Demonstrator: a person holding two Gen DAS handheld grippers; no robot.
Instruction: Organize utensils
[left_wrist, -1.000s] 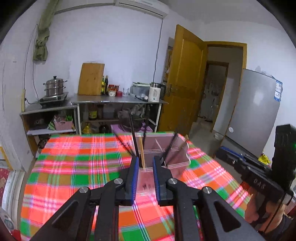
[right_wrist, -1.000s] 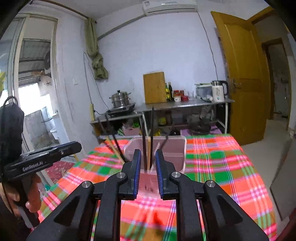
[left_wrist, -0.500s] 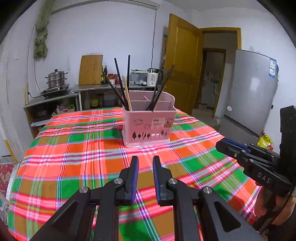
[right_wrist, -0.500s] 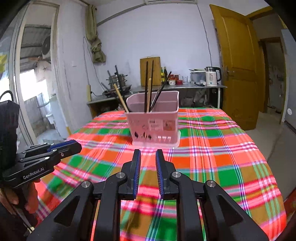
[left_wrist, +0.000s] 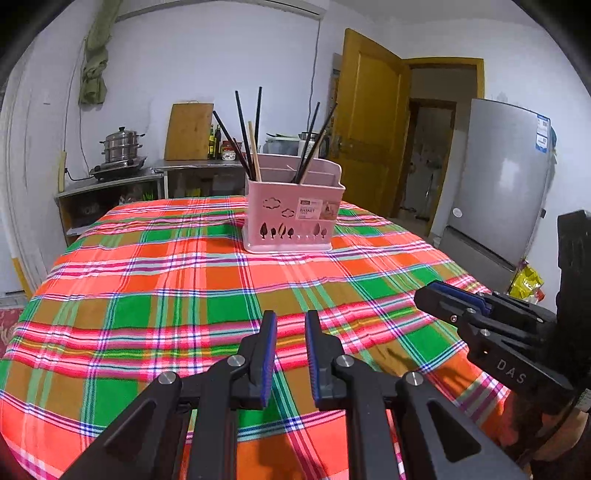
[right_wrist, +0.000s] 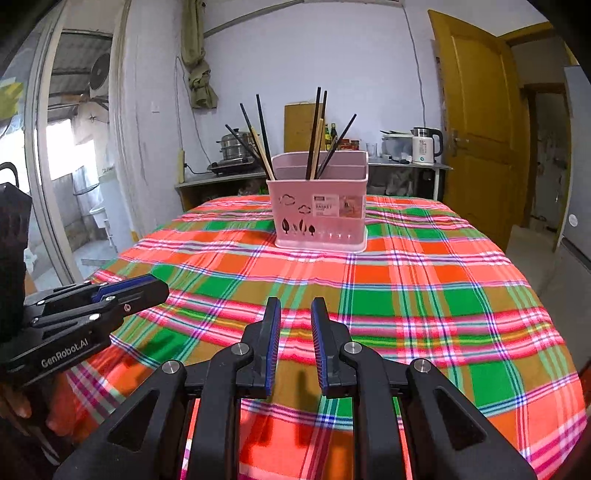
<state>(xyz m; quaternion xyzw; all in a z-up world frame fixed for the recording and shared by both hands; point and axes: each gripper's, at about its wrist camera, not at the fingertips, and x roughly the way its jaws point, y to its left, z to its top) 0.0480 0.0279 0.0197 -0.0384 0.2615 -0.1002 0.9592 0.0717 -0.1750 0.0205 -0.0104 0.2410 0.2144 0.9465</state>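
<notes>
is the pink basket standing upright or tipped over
Upright: the pink basket sits flat on the plaid tablecloth, chopsticks sticking up out of it.

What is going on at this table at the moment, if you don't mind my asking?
A person holds a two-finger gripper in each hand over a table with a plaid tablecloth. Both the left gripper and the right gripper are empty, their jaws slightly apart with nothing between them. Farther along the table stands a pink utensil basket, upright, with dark and wooden chopsticks standing in its compartments. Neither gripper touches the basket, and no utensils lie loose on the cloth.
</notes>
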